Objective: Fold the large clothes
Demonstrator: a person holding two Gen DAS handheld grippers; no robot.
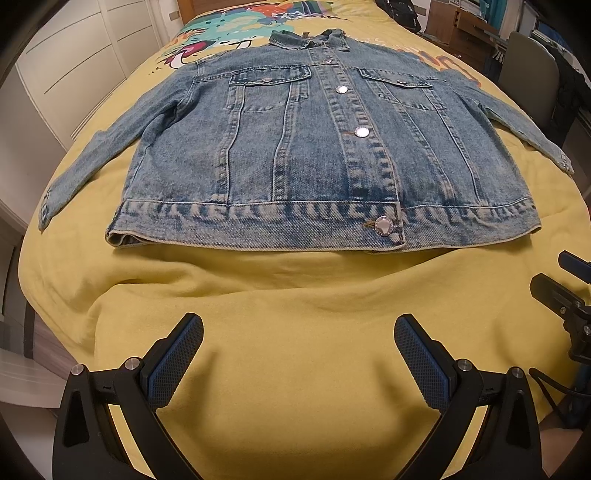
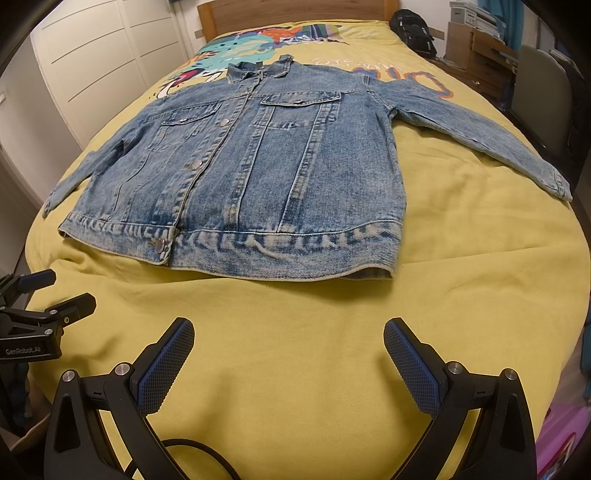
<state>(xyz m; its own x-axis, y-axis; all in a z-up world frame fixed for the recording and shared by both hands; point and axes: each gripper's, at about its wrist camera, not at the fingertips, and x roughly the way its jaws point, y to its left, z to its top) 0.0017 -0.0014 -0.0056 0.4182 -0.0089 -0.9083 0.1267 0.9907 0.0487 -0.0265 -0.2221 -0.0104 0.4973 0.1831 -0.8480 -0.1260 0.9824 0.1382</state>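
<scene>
A blue denim jacket point(image 1: 314, 147) lies flat and buttoned, front side up, on a yellow bedspread point(image 1: 288, 332). Its collar points to the headboard and both sleeves are spread out to the sides. It also shows in the right wrist view point(image 2: 258, 177). My left gripper point(image 1: 298, 334) is open and empty, hovering over the bedspread short of the jacket's hem. My right gripper point(image 2: 289, 336) is open and empty too, also short of the hem. Each gripper shows at the edge of the other's view: the right one point(image 1: 554, 273) and the left one point(image 2: 64, 290).
The bedspread point(image 2: 314, 350) has a colourful print near the wooden headboard point(image 2: 295, 11). White wardrobe doors point(image 2: 103, 55) stand to the left. A black backpack point(image 2: 412, 27), wooden drawers point(image 2: 476, 48) and a chair point(image 2: 543, 85) stand to the right.
</scene>
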